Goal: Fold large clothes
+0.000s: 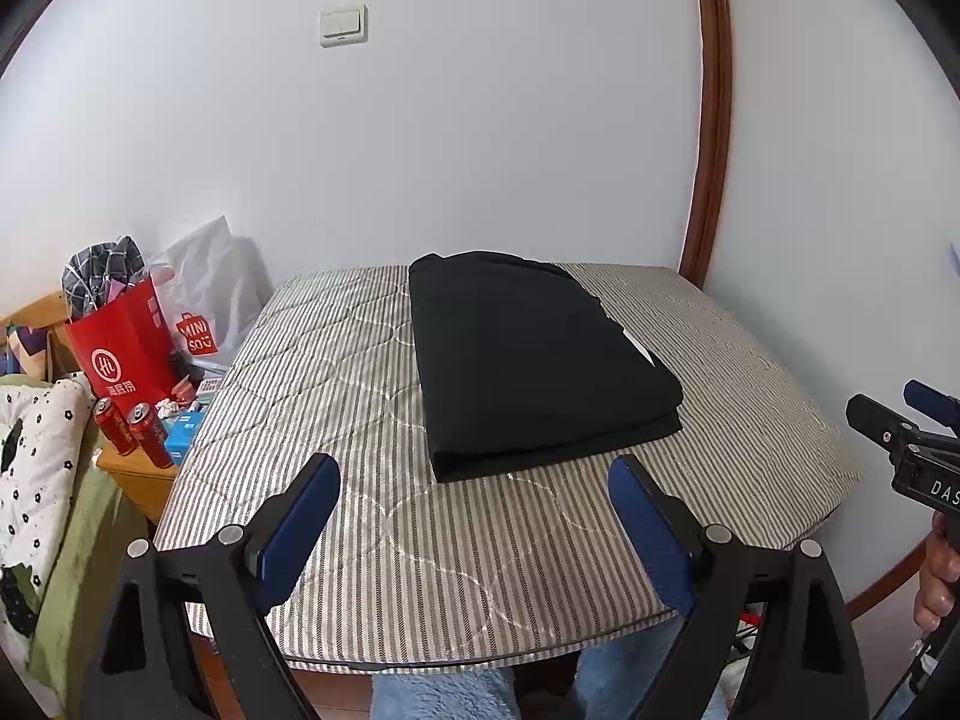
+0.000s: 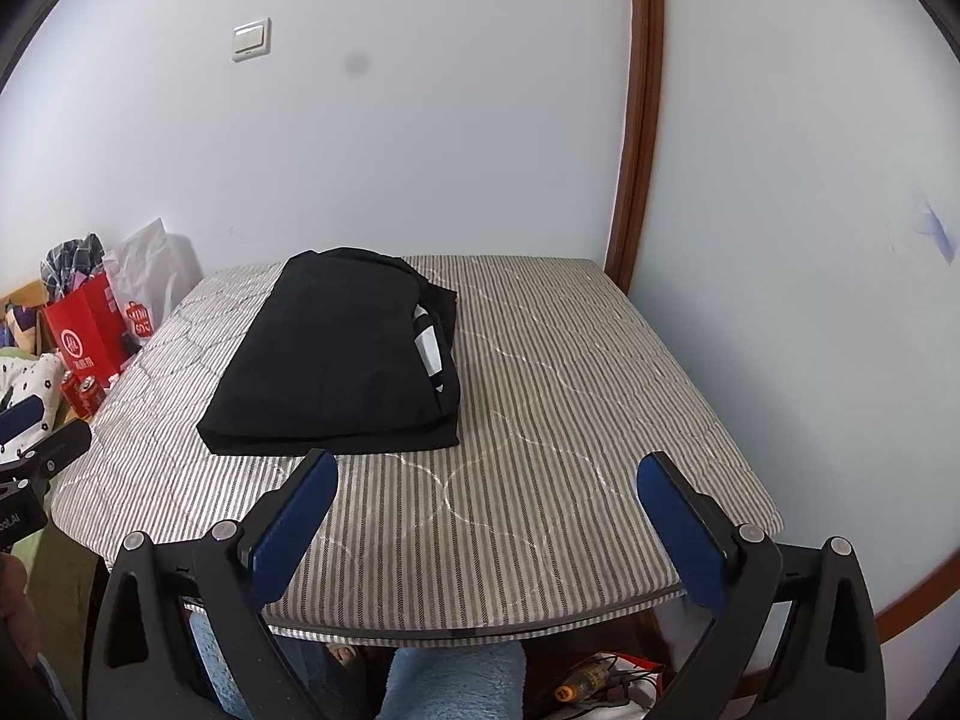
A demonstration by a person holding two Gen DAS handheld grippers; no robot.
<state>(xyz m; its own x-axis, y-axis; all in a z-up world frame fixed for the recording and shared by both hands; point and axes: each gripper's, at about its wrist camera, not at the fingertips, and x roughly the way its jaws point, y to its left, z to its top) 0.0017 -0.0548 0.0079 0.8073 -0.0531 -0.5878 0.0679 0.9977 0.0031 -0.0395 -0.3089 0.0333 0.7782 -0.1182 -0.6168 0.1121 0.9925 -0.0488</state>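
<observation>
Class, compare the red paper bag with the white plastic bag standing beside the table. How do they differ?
The red paper bag is opaque and stiff-sided; the white plastic bag is translucent and crumpled. The red one has checked cloth poking out; the white one's contents cannot be made out. Both carry a printed logo and stand against the wall.

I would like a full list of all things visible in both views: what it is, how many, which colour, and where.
folded cloth garment: one, black, on the table, back middle
striped quilted table cover: one, grey-white, covers the table
paper shopping bag: one, red, left of the table
plastic bag: one, white, behind the red bag
drink cans: two, red, on the wooden stand at left
wall switch: one, cream, on the white wall
wooden door frame: one, brown, right
left gripper: black with blue pads, open, empty
right gripper: same, open, empty
</observation>
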